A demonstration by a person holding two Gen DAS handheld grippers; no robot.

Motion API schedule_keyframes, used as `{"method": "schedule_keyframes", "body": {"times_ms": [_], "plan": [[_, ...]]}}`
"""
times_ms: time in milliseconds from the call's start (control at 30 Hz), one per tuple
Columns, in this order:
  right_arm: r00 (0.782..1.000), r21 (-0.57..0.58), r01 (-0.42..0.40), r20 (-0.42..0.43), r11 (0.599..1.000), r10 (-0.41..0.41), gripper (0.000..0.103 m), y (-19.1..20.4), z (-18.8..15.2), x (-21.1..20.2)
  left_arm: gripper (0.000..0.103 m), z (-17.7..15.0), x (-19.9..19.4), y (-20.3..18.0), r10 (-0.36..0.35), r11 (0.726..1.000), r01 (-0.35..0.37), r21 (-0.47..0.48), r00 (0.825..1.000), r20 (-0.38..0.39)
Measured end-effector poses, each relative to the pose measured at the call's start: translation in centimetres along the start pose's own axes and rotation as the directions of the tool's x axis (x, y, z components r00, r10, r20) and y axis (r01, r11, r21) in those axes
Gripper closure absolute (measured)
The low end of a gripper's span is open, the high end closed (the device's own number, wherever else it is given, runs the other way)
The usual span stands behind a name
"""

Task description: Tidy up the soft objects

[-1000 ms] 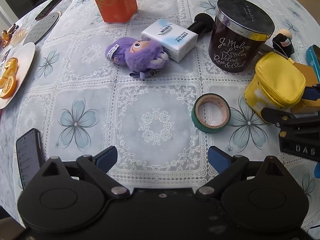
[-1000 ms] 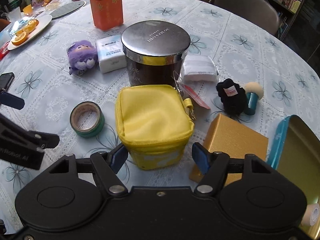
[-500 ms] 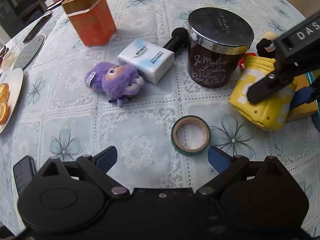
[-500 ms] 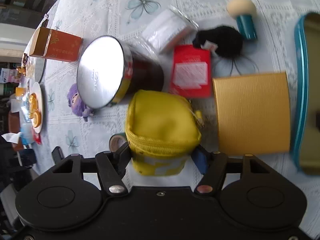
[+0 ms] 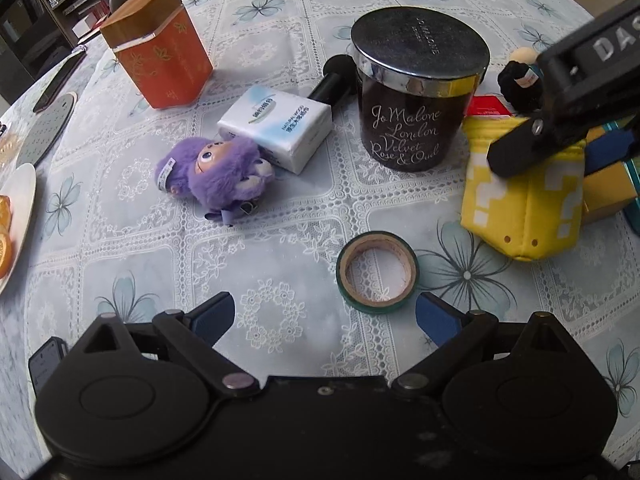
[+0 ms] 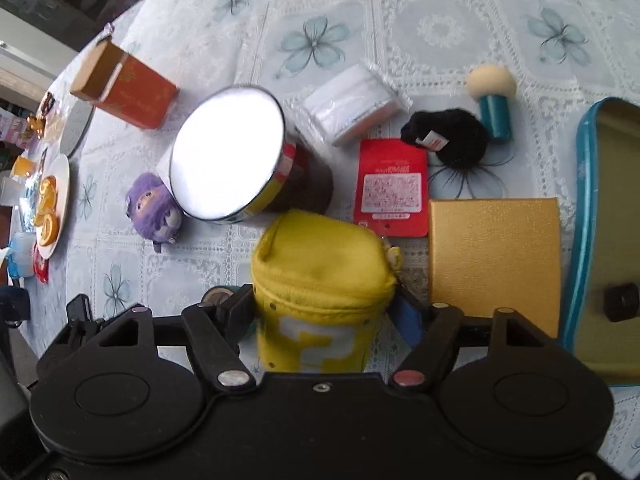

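The right gripper (image 6: pixel 324 312) is pinching the yellow fabric zip pouch with white question-mark print (image 6: pixel 320 280), one finger pressed into each side, at lower centre of the right wrist view. In the left wrist view the same pouch (image 5: pixel 524 200) sits at the right edge, tilted; whether its base touches the lace-patterned floral tablecloth (image 5: pixel 280 264) cannot be judged with confidence. The left gripper (image 5: pixel 324 316) is spread wide and holds nothing, low in its frame. Just above its right finger lies a green roll of tape (image 5: pixel 378 276), flat on the cloth.

The purple furry plush doll (image 5: pixel 216 174) lies left of centre, touching a white wrapped tissue pack (image 5: pixel 276 126). A dark glass candle jar with a silver lid (image 5: pixel 416 96) stands upper centre, an orange tin with a wooden lid (image 5: pixel 158 64) at upper left.

In the right wrist view, a gold textured box (image 6: pixel 494 260) sits just right of the pouch, a red printed packet (image 6: pixel 390 188) above it, a black fluffy pompom (image 6: pixel 452 140) touching that packet's upper right corner. An open teal tin (image 6: pixel 580 220) occupies the right edge.
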State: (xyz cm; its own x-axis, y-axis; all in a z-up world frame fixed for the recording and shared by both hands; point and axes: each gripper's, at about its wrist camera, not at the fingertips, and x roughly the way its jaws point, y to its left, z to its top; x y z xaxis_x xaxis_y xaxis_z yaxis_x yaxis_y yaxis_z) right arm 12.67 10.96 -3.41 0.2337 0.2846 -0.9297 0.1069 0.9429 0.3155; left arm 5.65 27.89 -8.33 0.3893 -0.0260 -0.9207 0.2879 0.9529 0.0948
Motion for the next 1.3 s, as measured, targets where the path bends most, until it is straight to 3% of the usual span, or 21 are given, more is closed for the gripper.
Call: {"method": "schedule_keyframes", "body": {"times_ms": [100, 200, 333, 533, 633, 800, 933, 1067, 1200, 1300], "plan": [[0.996, -0.014, 0.039, 0.084, 0.999, -0.037, 0.038, 0.4, 0.0, -1.2, 0.005, -0.2, -0.2, 0.0, -0.017, 1.0, 0.017, 0.013, 1.0, 0.009], [0.973, -0.037, 0.127, 0.197, 0.991, -0.117, 0.038, 1.2, -0.3, -2.6, 0.005, -0.1, -0.1, -0.1, -0.023, 0.999, 0.022, 0.029, 1.0, 0.016], [0.952, -0.033, 0.143, 0.279, 0.989, -0.128, 0.038, 1.5, -1.1, -3.4, 0.005, -0.1, 0.0, 0.0, -0.044, 0.998, 0.043, 0.038, 0.999, 0.019], [0.955, -0.029, 0.196, 0.234, 0.98, -0.184, 0.041, 1.3, -0.2, -0.8, 0.005, -0.1, 0.2, 0.1, -0.071, 0.996, 0.07, 0.051, 0.997, 0.014], [0.957, -0.014, 0.191, 0.223, 0.981, -0.183, 0.035, 1.1, 0.9, 0.0, 0.005, 0.1, 0.0, 0.2, -0.069, 0.996, 0.067, 0.055, 0.997, 0.031], [0.96, 0.005, 0.181, 0.214, 0.983, -0.178, 0.034, 0.8, 1.0, 0.1, 0.005, 0.7, 0.1, -0.1, -0.08, 0.996, 0.078, 0.044, 0.996, 0.05], [0.975, 0.005, 0.164, 0.152, 0.986, -0.163, 0.035, 0.9, 0.6, 1.1, 0.006, 1.4, 1.1, -1.0, -0.088, 0.996, 0.087, 0.036, 0.996, 0.035], [0.983, 0.025, 0.157, 0.092, 0.987, -0.158, 0.038, 0.8, 0.2, 2.2, 0.015, 1.8, 1.7, -1.4, -0.081, 0.997, 0.08, 0.018, 0.996, 0.032], [0.981, 0.038, 0.156, 0.108, 0.987, -0.159, 0.04, 0.7, -0.2, 2.1, 0.018, 2.0, 2.4, -1.4, -0.107, 0.994, 0.107, 0.006, 0.994, -0.004], [0.98, 0.027, 0.162, 0.112, 0.986, -0.164, 0.043, 0.9, -0.1, 2.1, 0.022, 2.0, 2.3, -1.7, -0.108, 0.994, 0.108, 0.017, 0.994, 0.015]]}}
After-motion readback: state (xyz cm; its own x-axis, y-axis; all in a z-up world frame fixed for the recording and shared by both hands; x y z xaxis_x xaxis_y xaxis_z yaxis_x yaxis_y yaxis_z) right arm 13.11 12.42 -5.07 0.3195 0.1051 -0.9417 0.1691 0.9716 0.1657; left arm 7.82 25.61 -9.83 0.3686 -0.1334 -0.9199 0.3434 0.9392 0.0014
